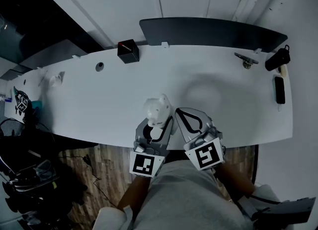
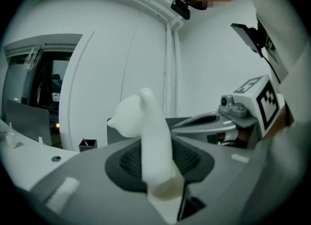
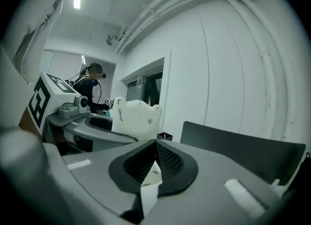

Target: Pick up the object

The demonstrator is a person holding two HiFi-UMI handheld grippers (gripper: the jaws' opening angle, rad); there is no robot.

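Note:
The object is a white, lumpy plastic piece [image 1: 158,108] held above the front edge of the white table [image 1: 99,105]. My left gripper [image 1: 159,120] is shut on it. In the left gripper view the white piece [image 2: 151,136] stands up between the two dark pads, which press on its lower part. In the right gripper view the same piece [image 3: 136,117] shows to the left, with small holes in its flat face. My right gripper [image 1: 182,115] sits just right of the left one, shut, its pads [image 3: 167,163] together with nothing between them.
A black box holding a red pen [image 1: 128,51] stands at the table's back edge beside a dark curved panel [image 1: 213,33]. A black phone [image 1: 279,90] and a black handle-shaped thing [image 1: 277,59] lie at the right end. A person [image 3: 92,85] stands far off.

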